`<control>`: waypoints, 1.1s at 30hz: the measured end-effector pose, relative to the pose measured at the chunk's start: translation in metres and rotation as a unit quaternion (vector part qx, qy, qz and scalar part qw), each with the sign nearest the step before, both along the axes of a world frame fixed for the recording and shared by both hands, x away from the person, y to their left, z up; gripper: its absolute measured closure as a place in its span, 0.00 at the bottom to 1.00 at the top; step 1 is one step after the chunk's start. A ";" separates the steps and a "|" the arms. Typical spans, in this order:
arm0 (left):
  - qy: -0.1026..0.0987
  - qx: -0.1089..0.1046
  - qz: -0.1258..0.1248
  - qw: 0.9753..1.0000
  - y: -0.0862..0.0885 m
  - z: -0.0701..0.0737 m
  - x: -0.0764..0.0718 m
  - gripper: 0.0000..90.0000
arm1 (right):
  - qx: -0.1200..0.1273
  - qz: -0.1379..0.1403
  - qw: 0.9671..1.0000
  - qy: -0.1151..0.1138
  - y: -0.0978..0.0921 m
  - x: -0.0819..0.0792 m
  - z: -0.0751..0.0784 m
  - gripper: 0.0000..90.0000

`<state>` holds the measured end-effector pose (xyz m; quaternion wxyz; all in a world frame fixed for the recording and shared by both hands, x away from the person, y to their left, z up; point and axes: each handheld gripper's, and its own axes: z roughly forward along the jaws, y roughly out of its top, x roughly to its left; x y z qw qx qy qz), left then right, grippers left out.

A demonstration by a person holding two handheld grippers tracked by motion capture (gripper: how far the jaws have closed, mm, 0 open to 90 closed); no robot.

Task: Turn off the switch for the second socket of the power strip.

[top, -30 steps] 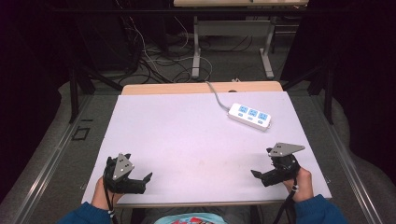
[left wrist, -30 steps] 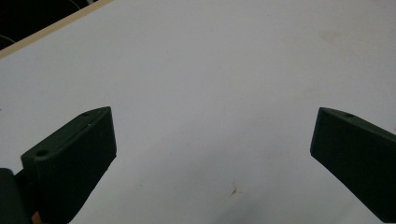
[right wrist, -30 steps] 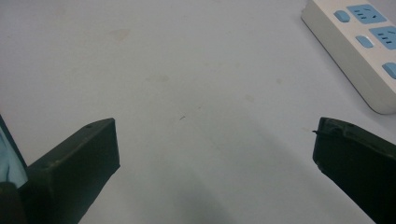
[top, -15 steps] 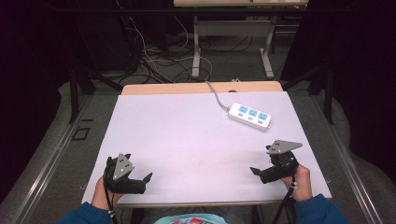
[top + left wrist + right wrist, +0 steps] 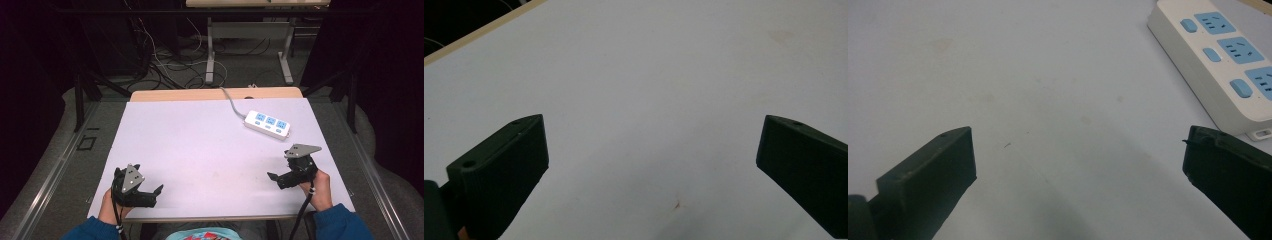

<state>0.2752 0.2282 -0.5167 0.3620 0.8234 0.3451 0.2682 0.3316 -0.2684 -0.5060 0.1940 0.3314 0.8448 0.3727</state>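
Overhead first: white bench [image 5: 210,150], power strip [image 5: 267,124] at 1 o'clock, cord running to far edge. Left gripper [image 5: 145,192] at 7 o'clock, right gripper [image 5: 280,179] at 5 o'clock, each in a hand, both resting near front edge, well apart.

Left gripper view: jaws spread wide over bare bench surface, nothing between.

Right gripper view: jaws wide, empty; power strip [image 5: 1220,60] at 2 o'clock, near right jaw, blue sockets up.
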 end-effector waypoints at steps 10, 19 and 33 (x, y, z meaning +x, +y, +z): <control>-0.004 0.003 0.002 1.000 0.000 0.000 0.001 0.00 | -0.001 -0.009 1.000 -0.005 0.000 0.009 0.002 0.00; -0.005 0.004 0.002 1.000 0.001 0.000 0.001 0.00 | -0.006 -0.009 1.000 -0.009 0.004 0.020 0.002 0.00; -0.006 0.004 0.005 1.000 0.000 0.000 0.000 0.00 | -0.015 -0.009 1.000 -0.013 0.012 0.040 0.001 0.00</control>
